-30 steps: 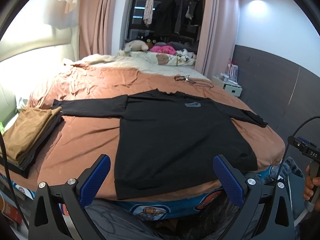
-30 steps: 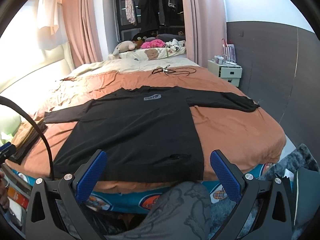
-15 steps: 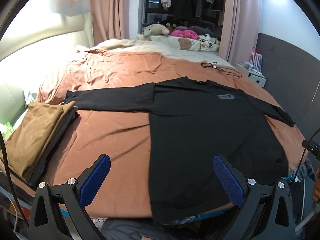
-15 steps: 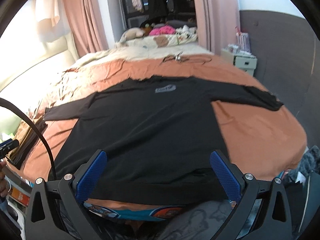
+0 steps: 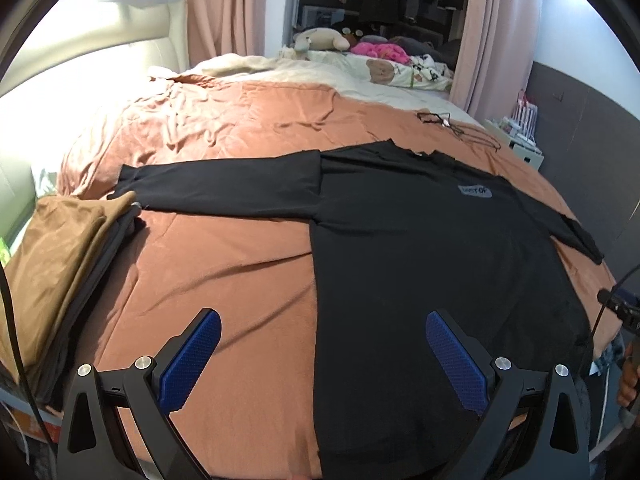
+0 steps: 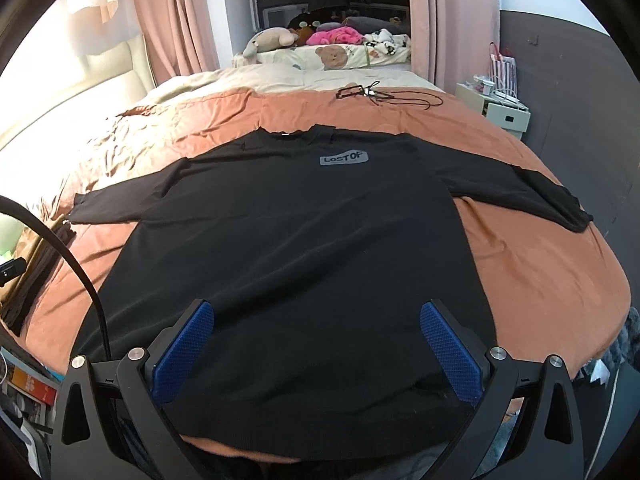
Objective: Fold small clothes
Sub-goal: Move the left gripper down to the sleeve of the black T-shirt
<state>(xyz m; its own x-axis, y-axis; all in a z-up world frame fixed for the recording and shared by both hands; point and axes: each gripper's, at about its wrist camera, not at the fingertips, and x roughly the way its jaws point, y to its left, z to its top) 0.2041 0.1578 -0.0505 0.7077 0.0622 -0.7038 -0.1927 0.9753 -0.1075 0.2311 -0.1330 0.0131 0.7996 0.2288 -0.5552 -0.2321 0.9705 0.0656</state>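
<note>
A black long-sleeved shirt [image 5: 432, 264] lies flat, front up, on the rust-brown bedspread [image 5: 224, 264], sleeves spread to both sides, hem at the near bed edge. It fills the right wrist view [image 6: 296, 248], with a grey logo patch [image 6: 343, 158] on the chest. My left gripper [image 5: 322, 354] is open and empty above the shirt's left hem side. My right gripper [image 6: 316, 344] is open and empty above the middle of the hem.
A stack of folded clothes, brown on top [image 5: 52, 264], sits at the bed's left edge. A black cable and glasses [image 6: 384, 95] lie beyond the collar. Stuffed toys and pillows [image 6: 332, 46] are at the far end. A white nightstand [image 6: 502, 110] stands at the right.
Both grippers have moved forward and over the bed, closer to the shirt's hem. The left view has shifted left. Both stay open and the shirt has not moved.
</note>
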